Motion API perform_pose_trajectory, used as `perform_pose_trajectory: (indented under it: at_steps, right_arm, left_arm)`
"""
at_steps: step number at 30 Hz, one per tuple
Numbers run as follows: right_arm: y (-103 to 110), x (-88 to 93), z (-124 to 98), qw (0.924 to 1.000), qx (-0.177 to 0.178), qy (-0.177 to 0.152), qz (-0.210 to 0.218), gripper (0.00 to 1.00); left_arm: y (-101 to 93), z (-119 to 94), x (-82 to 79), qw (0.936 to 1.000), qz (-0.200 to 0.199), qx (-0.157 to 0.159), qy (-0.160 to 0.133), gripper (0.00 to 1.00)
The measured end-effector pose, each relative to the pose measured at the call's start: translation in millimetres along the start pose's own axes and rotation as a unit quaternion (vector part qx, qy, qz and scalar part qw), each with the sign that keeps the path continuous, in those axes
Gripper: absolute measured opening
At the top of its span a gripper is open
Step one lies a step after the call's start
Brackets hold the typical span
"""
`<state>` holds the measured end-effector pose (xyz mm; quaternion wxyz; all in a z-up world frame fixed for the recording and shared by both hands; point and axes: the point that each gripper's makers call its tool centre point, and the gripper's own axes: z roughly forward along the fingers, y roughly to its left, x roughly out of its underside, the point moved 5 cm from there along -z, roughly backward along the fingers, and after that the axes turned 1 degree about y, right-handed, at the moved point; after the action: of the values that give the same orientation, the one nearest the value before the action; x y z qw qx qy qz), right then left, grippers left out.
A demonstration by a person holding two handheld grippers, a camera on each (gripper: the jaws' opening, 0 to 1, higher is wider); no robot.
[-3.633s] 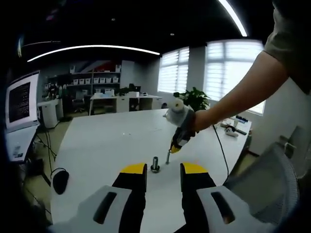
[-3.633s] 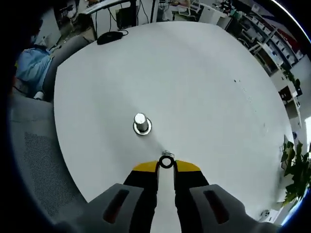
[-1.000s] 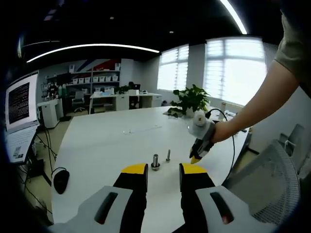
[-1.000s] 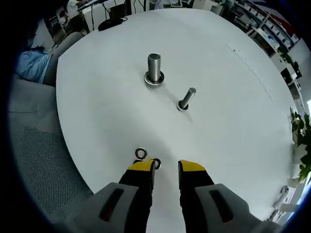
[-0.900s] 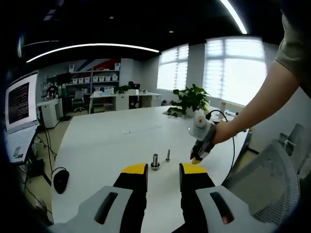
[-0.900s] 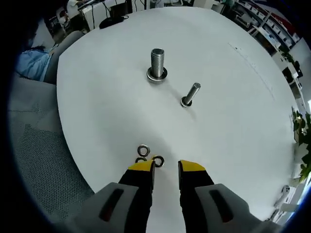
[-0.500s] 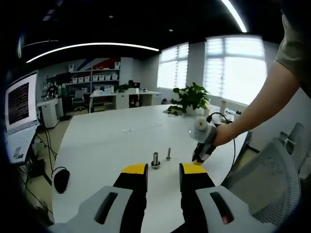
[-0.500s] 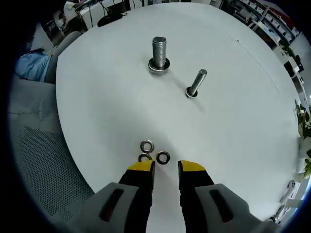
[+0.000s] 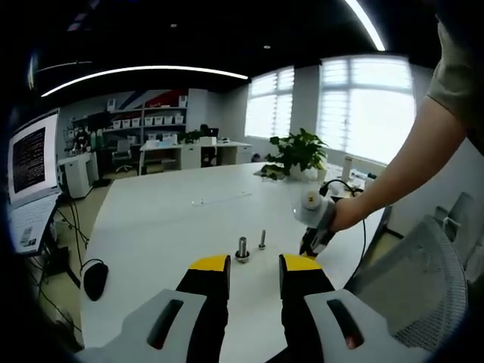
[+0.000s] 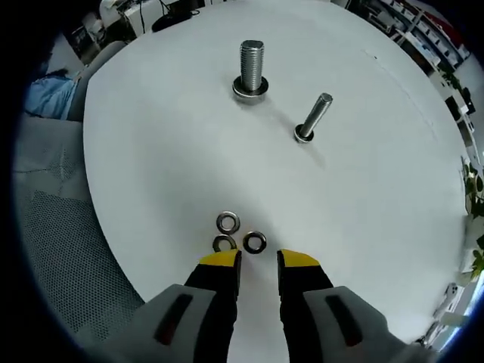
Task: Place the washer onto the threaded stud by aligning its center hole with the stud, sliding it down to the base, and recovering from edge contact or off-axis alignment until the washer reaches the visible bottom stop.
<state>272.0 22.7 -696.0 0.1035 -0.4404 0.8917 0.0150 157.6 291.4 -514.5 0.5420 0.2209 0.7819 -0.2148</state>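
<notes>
Three small washers (image 10: 228, 222) lie close together on the white round table (image 10: 151, 151), just ahead of my right gripper (image 10: 259, 261), which is open with nothing between its yellow tips. Farther on stand a thick threaded stud (image 10: 251, 66) with a ring at its base and a thin stud (image 10: 314, 115) leaning to the right. In the left gripper view, both studs (image 9: 242, 249) stand beyond my open, empty left gripper (image 9: 254, 264). The right gripper (image 9: 311, 234), held by a person's hand, hovers low over the table to their right.
A grey mesh chair (image 10: 45, 227) is by the table edge on the left of the right gripper view. A black mouse (image 9: 94, 280), a monitor (image 9: 32, 157), a potted plant (image 9: 301, 151) and another chair (image 9: 412, 280) ring the table.
3.6 s ago the right gripper held a washer over the thin stud. It has since let go, drawn back toward the table edge and sunk lower, bringing the three loose washers into view. The left gripper stayed still.
</notes>
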Motion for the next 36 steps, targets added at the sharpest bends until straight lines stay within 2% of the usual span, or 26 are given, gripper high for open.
perform_pose_trajectory:
  at_steps: [12,15,18,36]
  right_arm:
    - [0.3,-5.3,1.0,0.9998,-0.007,0.004,-0.018,0.19]
    - [-1.5,-4.8,3.2,0.9996,-0.023,0.004,0.015,0.18]
    - [0.0,-6.8,1.6,0.9994,-0.025,0.018,-0.018,0.18]
    - [2.5,-12.0,3.5,0.996,-0.025,0.043,-0.075,0.18]
  left_arm:
    - [0.4,-0.1,0.0,1.0,-0.001,-0.001,0.002,0.24]
    - [0.5,0.0,0.2,1.0,-0.001,-0.001,0.002,0.24]
    - [0.4,0.2,0.6,1.0,0.0,-0.001,0.003,0.24]
    - [1.1,0.6,1.0,1.0,-0.002,-0.001,0.004,0.23]
